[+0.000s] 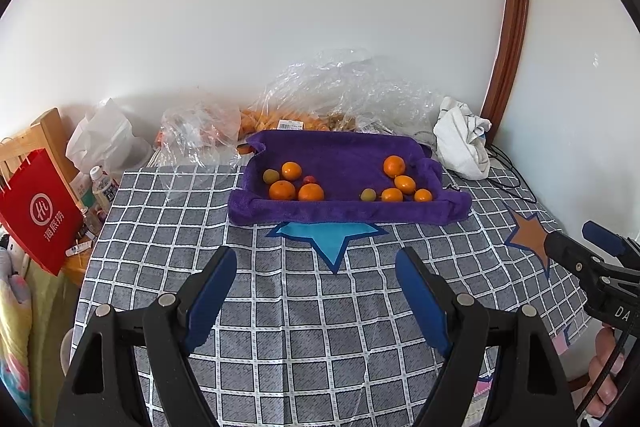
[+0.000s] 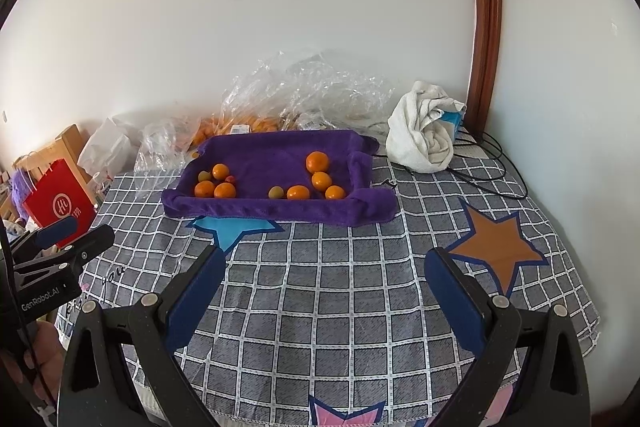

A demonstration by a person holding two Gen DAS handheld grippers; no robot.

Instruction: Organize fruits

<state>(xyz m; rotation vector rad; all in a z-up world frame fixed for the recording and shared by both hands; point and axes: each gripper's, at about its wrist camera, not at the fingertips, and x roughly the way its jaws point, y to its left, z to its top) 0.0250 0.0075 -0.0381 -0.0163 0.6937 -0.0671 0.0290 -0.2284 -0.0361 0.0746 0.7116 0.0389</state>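
Nearest to us, the left gripper (image 1: 316, 263) hangs above the checked cloth (image 1: 280, 307) of the worktop, its blue-padded jaws standing wide apart with nothing between them. We list the rest from left to right.

Red paper bag (image 1: 38, 211), at the worktop's left edge, beside a small bottle (image 1: 103, 185). Clear plastic bags (image 1: 340, 91), crumpled against the wall, with more orange fruit showing inside them.

Purple towel tray (image 1: 344, 215), beyond the blue star (image 1: 330, 233) printed on the cloth. We count two clusters in it, well apart. Left cluster: three oranges (image 1: 285, 190), one greenish fruit, one small red fruit. Right cluster: four oranges (image 2: 321, 181) and one greenish fruit (image 2: 276, 192).

White cloth bundle (image 2: 424, 135), near the tray's right end, with black cables (image 2: 492, 163) beside it.

Right gripper (image 2: 324, 263), over the cloth near the orange star (image 2: 498, 247), its jaws likewise spread wide and holding nothing.
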